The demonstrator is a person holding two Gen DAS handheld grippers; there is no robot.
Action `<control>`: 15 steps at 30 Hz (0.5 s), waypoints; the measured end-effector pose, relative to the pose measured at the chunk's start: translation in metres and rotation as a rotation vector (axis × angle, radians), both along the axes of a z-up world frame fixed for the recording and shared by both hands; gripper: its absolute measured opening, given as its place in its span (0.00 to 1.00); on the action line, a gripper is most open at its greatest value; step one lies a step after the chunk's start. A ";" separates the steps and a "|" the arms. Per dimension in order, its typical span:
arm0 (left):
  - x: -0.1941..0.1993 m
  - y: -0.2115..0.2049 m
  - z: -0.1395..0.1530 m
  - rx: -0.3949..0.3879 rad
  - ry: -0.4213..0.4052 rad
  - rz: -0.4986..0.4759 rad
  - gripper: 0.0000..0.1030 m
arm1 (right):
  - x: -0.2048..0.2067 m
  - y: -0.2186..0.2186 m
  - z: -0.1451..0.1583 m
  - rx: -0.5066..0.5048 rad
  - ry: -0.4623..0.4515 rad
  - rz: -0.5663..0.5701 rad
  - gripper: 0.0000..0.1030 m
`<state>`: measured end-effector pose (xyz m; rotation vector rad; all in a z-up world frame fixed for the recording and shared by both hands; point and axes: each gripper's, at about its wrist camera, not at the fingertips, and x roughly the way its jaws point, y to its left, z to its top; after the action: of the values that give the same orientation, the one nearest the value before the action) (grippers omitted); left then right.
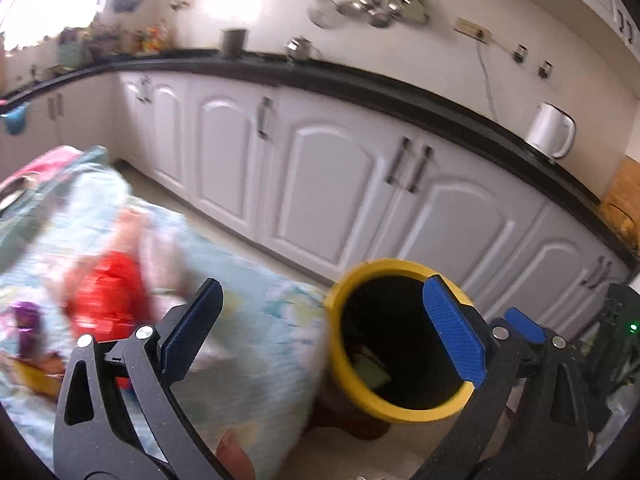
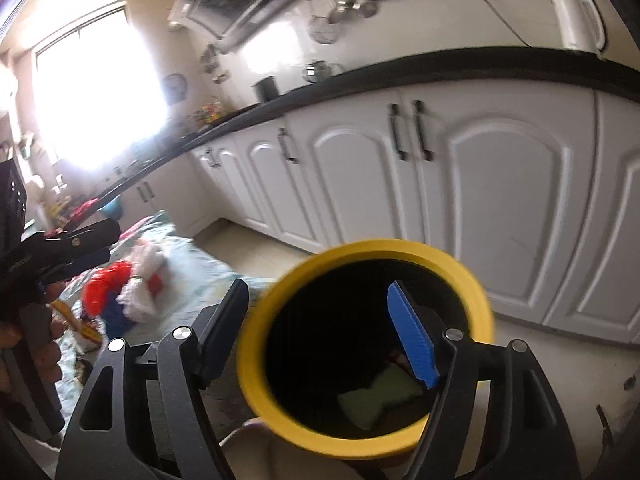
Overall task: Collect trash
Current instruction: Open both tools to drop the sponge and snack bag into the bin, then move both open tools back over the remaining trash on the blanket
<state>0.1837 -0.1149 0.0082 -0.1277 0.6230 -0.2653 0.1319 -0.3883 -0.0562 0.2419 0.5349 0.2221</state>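
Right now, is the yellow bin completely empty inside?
No, in the right wrist view a pale green scrap lies at the bottom of the yellow bin.

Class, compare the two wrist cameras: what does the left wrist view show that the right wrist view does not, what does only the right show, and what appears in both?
Only the left wrist view shows a purple item on the cloth and a wooden board leaning on the counter. Only the right wrist view shows the bright window, the dark cabinet on the wall, and the left gripper from outside, in the person's hand. Both show the yellow-rimmed bin, a pale scrap inside it, red trash on the patterned cloth, the white kettle and white cupboards.
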 end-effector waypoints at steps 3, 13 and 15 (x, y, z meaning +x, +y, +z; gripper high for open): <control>-0.006 0.020 0.010 0.012 -0.026 0.048 0.89 | 0.000 0.023 0.009 -0.008 -0.012 0.055 0.69; -0.019 0.080 0.023 0.009 -0.051 0.160 0.89 | 0.007 0.101 0.029 -0.039 -0.038 0.225 0.71; -0.020 0.092 0.023 -0.002 -0.046 0.179 0.89 | 0.011 0.117 0.032 -0.047 -0.041 0.255 0.72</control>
<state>0.1633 -0.0225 0.0311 -0.1774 0.5618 -0.0958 0.1428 -0.2715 -0.0245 0.1225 0.5288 0.4607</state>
